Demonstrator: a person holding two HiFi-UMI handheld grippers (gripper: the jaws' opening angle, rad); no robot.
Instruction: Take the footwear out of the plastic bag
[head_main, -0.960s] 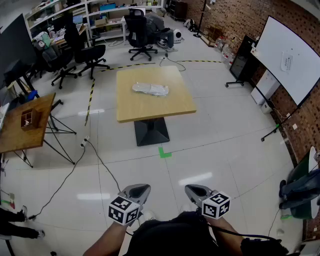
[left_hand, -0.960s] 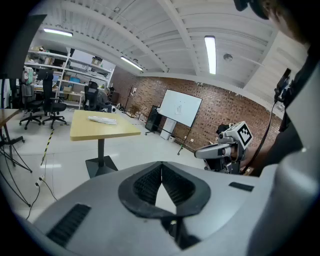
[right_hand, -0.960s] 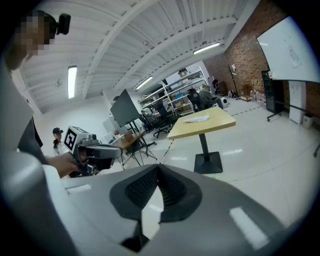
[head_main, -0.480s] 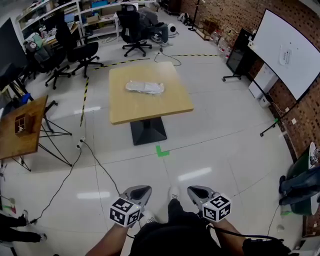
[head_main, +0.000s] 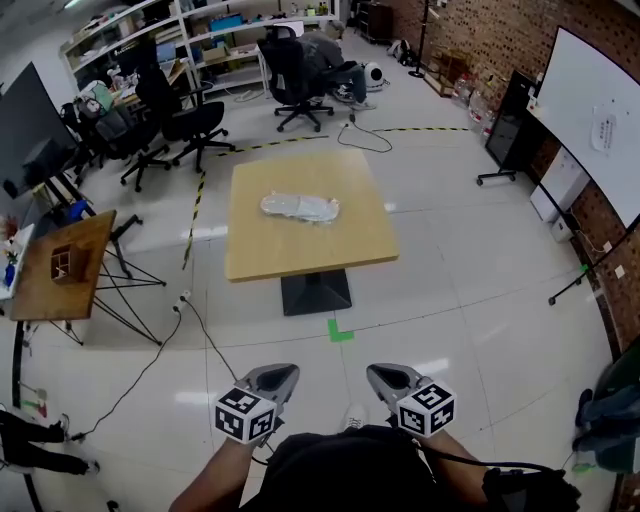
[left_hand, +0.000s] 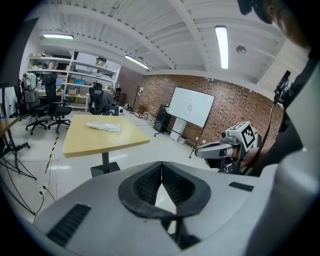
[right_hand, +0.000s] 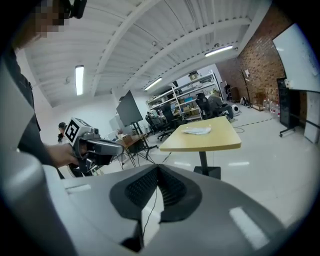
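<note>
A clear plastic bag with pale footwear inside (head_main: 299, 207) lies on a square yellow-wood table (head_main: 320, 250) in the middle of the room, several steps ahead of me. The bag also shows small and far off in the left gripper view (left_hand: 104, 126) and in the right gripper view (right_hand: 197, 130). My left gripper (head_main: 283, 374) and right gripper (head_main: 381, 373) are held side by side close to my body, over the floor, far from the table. Both are shut with nothing between their jaws, which meet at the tips (left_hand: 161, 166) (right_hand: 158, 168).
A small wooden table on a tripod stand (head_main: 60, 265) is at the left. A black cable (head_main: 150, 360) runs over the floor between it and me. Office chairs (head_main: 190, 110) and shelves stand behind the table. A whiteboard (head_main: 600, 120) is at the right, and green tape (head_main: 340, 330) marks the floor.
The head view has shifted with my walking, so the table and bag sit slightly lower in the picture. Both grippers keep their place near my body and stay shut.
</note>
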